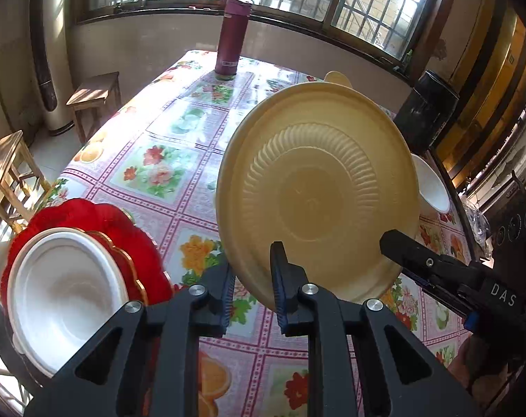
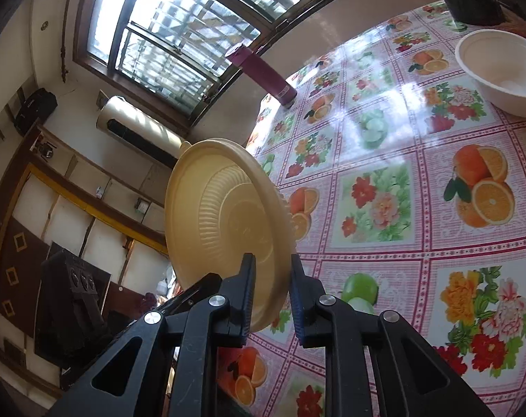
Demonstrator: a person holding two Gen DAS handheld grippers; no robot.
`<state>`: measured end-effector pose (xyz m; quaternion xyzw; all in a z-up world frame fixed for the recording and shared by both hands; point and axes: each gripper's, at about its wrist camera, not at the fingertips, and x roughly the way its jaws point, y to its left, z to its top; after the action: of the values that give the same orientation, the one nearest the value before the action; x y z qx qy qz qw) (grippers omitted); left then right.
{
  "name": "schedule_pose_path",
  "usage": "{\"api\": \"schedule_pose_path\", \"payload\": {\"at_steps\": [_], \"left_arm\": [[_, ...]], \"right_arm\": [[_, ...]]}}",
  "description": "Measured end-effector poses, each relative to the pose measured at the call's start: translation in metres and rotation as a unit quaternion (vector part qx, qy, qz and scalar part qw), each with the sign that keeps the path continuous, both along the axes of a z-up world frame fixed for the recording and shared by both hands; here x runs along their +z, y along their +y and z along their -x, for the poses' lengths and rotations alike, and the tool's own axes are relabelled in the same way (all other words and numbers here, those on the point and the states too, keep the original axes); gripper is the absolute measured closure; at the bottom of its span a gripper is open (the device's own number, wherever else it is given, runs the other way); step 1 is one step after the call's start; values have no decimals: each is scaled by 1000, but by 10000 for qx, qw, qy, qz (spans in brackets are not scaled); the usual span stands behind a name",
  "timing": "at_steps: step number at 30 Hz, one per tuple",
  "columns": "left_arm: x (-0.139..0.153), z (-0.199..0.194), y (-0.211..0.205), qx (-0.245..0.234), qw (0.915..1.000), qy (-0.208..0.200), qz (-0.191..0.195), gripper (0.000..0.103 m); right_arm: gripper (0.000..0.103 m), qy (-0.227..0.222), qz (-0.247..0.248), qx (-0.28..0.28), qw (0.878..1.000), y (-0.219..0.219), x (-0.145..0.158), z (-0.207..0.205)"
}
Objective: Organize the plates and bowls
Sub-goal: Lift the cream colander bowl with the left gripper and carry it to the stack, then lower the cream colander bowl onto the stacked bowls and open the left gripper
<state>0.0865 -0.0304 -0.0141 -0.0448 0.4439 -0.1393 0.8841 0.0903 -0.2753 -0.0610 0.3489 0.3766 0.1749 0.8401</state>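
A yellow ribbed plate (image 1: 318, 187) is held tilted above the table, its underside toward the left wrist camera. My left gripper (image 1: 252, 278) has its fingers on either side of the plate's lower rim. My right gripper (image 2: 271, 285) also straddles the plate (image 2: 224, 222) at its edge, and shows as a black finger (image 1: 412, 253) in the left wrist view. A white bowl (image 1: 65, 292) sits on a gold-edged plate (image 1: 124, 260) over a red doily (image 1: 89, 215) at lower left. Another white bowl (image 2: 502, 69) stands on the table at the right.
A maroon thermos (image 1: 232, 34) stands at the table's far edge. The table has a floral and fruit print cloth (image 1: 158, 160). Wooden stools (image 1: 96, 97) stand to the left. A black speaker (image 1: 426, 111) stands beyond the right side.
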Motion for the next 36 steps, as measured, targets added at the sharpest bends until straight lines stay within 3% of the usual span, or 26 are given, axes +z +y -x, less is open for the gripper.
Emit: {"api": "schedule_pose_path", "payload": {"at_steps": [8,13,18,26,27,29,31,33,35,36], "left_arm": [[-2,33,105,822,9965,-33,-133,84],[-21,38,137,1090,9935,175,-287,80],[-38,38,151,1116,9925,455,-215,79],[-38,45,157,1001,9938,447,-193,72],[-37,47,158,1009,9937,417,-239,70],[-35,50,161,1087,9928,322,-385,40],[-32,55,165,1159,9923,189,-405,29],[-26,63,170,1241,9914,9,-413,27],[-19,69,172,1295,9903,-242,-452,11],[-14,72,172,1312,9895,-402,-455,8]], "right_arm": [[84,-64,189,994,9948,119,4,-5],[81,-33,452,1350,9898,175,-3,-1],[81,93,729,1463,9865,197,-13,2],[81,99,1017,1394,9850,200,-17,3],[81,76,1067,1375,9847,201,-16,0],[79,25,1161,1332,9843,198,-14,1],[59,44,1122,1348,9845,195,-13,1],[46,-49,1166,1270,9850,190,-9,3],[33,-126,1150,1253,9854,185,-4,4],[20,-145,1080,1250,9862,181,-3,4]]}}
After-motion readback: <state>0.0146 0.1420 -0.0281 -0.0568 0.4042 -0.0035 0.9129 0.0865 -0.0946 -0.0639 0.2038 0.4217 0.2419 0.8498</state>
